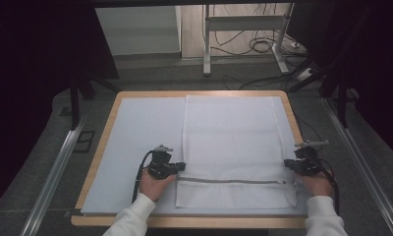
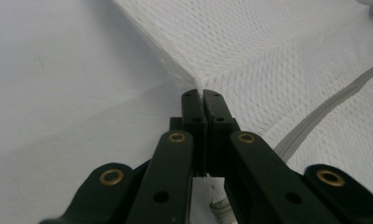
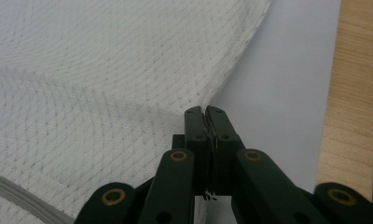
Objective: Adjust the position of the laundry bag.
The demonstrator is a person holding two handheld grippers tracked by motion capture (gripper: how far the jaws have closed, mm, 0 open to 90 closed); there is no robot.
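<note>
Your table (image 1: pixel 98 162) has a light wooden top whose edge shows as a border all round, and a pale grey-white sheet (image 1: pixel 135 132) lies flat over nearly all of it. On that sheet, from the centre out toward 3 o'clock, lies a white mesh laundry bag (image 1: pixel 232 132), running from 12 o'clock at the far edge back to 6 o'clock near you. A grey zipper (image 1: pixel 234 181) crosses the bag's near end from 9 to 3 o'clock.

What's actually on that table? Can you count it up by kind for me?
White mesh laundry bag with a grey zip: 1
Pale sheet covering the tabletop: 1
Black hand-held grippers, each shut on a side edge of the bag: 2 (left gripper, right gripper)
Total: 4
</note>
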